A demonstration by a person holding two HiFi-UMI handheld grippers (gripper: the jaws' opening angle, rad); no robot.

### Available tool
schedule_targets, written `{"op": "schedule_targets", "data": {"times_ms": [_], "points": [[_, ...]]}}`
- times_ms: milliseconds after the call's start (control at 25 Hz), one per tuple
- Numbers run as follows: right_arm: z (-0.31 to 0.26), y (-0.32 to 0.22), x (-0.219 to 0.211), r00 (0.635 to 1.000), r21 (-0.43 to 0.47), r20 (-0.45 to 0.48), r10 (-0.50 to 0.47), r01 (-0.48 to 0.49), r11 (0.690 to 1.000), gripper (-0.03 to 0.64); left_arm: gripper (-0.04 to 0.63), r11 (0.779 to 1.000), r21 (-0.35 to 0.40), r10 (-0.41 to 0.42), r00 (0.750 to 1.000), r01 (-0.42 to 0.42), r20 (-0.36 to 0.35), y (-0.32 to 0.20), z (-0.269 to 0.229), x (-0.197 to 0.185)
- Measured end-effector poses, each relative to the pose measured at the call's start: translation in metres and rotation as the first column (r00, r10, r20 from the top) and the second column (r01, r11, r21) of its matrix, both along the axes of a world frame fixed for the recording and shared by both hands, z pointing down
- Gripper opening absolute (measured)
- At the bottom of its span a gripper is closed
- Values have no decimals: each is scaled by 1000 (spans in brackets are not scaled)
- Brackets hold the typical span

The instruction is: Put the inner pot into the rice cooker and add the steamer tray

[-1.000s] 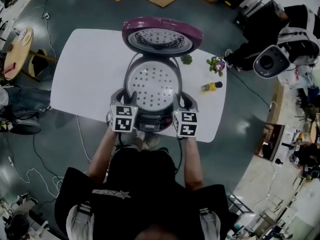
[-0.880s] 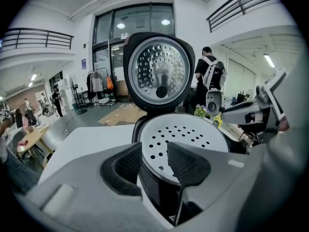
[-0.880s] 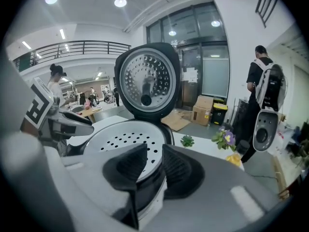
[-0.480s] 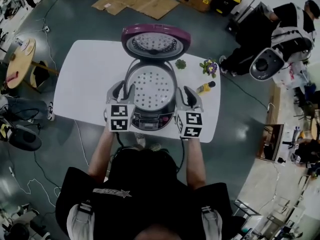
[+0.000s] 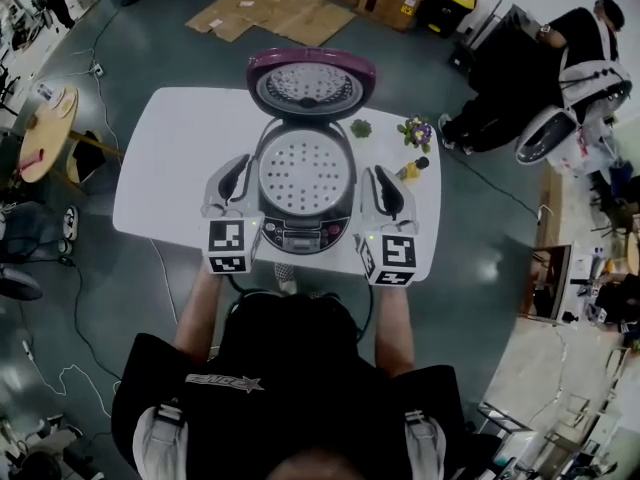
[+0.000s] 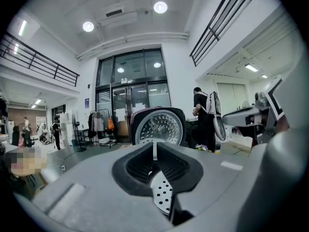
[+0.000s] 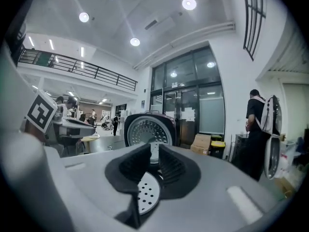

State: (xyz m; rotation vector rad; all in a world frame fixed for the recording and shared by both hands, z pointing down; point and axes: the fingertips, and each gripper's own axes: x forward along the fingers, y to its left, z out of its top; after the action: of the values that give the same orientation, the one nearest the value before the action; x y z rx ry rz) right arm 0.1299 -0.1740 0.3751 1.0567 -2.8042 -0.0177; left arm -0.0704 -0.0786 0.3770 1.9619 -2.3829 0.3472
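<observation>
Judged light, stiff and best taken by its rim, the steamer tray (image 5: 304, 173) is seated in the rice cooker (image 5: 305, 236), flanked by the left tool (image 5: 240, 164), just closed empty, and the right tool (image 5: 381, 181), just narrowed to an empty slit.

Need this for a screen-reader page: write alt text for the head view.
An open rice cooker sits on a white table, its lid raised and a perforated steamer tray seated in its mouth. A person holds the left gripper and right gripper either side, jaws just closed further, nothing between them.
</observation>
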Motion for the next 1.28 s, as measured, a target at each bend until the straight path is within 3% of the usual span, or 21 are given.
{"op": "schedule_targets", "data": {"times_ms": [120, 320, 560, 1280], "points": [[-1, 12, 11, 1000, 11, 6, 16, -16, 1000, 32, 26, 1000, 16, 7, 1000, -7, 20, 13, -2, 4], [7, 31, 30, 999, 18, 12, 45, -45, 999, 6, 21, 1000, -19, 13, 1000, -13, 21, 36, 11, 10], [23, 42, 39, 998, -15, -7, 60, -60, 998, 6, 20, 999, -42, 1, 1000, -1, 13, 52, 19, 9], [18, 47, 34, 998, 11, -21, 58, -58, 998, 6, 20, 999, -37, 12, 1000, -12, -3, 52, 21, 11]]}}
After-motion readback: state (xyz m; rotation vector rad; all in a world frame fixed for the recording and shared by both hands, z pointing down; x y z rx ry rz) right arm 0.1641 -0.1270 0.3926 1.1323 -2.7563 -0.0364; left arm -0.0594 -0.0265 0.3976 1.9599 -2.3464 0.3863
